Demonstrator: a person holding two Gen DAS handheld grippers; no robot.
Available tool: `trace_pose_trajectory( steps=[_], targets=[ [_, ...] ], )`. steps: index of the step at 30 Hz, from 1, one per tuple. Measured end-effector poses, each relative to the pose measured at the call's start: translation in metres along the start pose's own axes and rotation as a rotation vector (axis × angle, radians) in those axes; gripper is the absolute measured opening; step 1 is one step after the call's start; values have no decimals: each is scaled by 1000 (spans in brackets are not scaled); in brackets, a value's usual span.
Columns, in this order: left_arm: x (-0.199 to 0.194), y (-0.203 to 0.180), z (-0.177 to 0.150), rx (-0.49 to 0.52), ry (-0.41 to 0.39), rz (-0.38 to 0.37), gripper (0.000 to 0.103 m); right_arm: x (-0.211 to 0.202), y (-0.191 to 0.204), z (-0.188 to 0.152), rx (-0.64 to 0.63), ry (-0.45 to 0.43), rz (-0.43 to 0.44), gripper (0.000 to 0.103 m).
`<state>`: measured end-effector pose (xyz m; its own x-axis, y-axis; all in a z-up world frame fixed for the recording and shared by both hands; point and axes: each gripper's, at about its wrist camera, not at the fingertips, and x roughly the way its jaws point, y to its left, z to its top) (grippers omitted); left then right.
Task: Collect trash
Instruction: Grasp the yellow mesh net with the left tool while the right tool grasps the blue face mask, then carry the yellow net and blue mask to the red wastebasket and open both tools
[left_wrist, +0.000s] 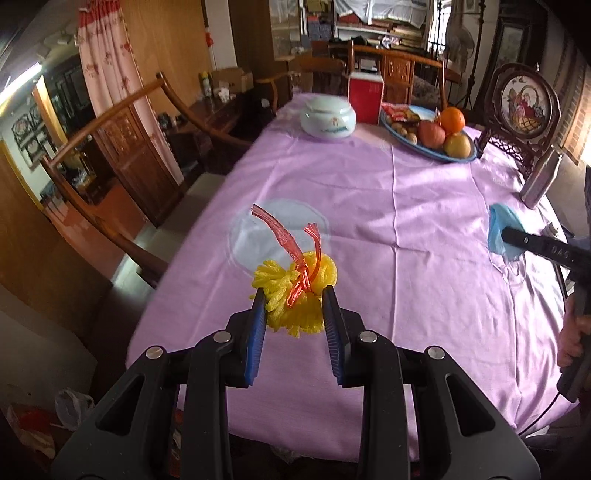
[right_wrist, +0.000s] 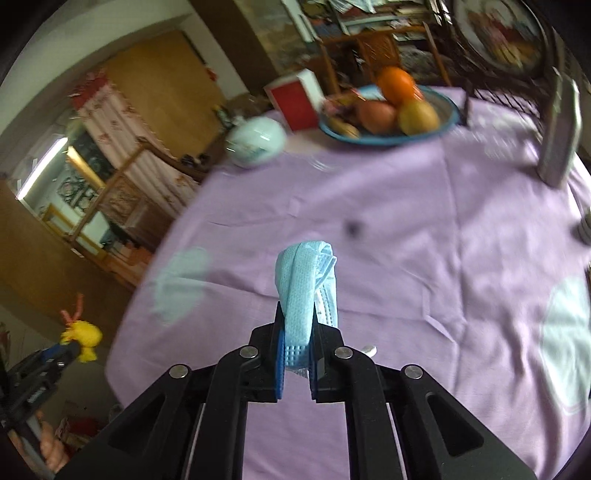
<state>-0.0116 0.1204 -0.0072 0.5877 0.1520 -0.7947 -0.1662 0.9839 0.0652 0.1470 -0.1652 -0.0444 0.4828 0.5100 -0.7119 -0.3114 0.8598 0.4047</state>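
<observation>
Left wrist view: the left gripper (left_wrist: 295, 295) is squeezed on a yellow foam net (left_wrist: 295, 295) w/ a red plastic strip (left_wrist: 295, 254) tied round it. The blue pads press both sides of the net, so it's held tight. It looks lifted off the purple tablecloth (left_wrist: 406, 229), not lying on it. Far right, the right gripper (left_wrist: 504, 232) holds a blue face mask (left_wrist: 498, 232) above the cloth, and a bit of the person's hand (left_wrist: 574, 339) shows at the edge. At the far end of the table sit a white lidded jar (left_wrist: 328, 117), a red box (left_wrist: 365, 96) and a fruit plate (left_wrist: 428, 129) w/ an orange and apples. A metal bottle (left_wrist: 541, 181) stands near the right edge. Those look like things to keep, not trash.

Right wrist view: the right gripper (right_wrist: 295, 325) is pinched shut on the blue face mask (right_wrist: 306, 280). The mask is folded and sticks up past the tips, clear of the cloth. At lower left, the left gripper (right_wrist: 68, 350) w/ the yellow net is out past the table edge.

How far along: both trash bits are picked up, one per hand. I can't see more trash on the cloth, but a small dark spot (right_wrist: 352, 228) is too blurry to tell. No bin shows for sure in either view. What's left, I think: carry both bits to a bin and drop them.
</observation>
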Motion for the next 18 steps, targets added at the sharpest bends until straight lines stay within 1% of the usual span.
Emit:
trace_pose_trajectory(
  steps=[4,8,12,18],
  targets=[
    [-13,13,0,-9,-43,13,31,-9,40,5,-67,-17,51,10],
    [-25,33,-4,-35,-71,30,31,-9,76,1,-126,-8,94,10],
    [-35,59,-14,-80,-86,57,31,-3,112,-5,-174,16,134,10],
    [-49,107,-37,-173,-90,112,31,8,172,-15,-265,54,195,10]
  ],
)
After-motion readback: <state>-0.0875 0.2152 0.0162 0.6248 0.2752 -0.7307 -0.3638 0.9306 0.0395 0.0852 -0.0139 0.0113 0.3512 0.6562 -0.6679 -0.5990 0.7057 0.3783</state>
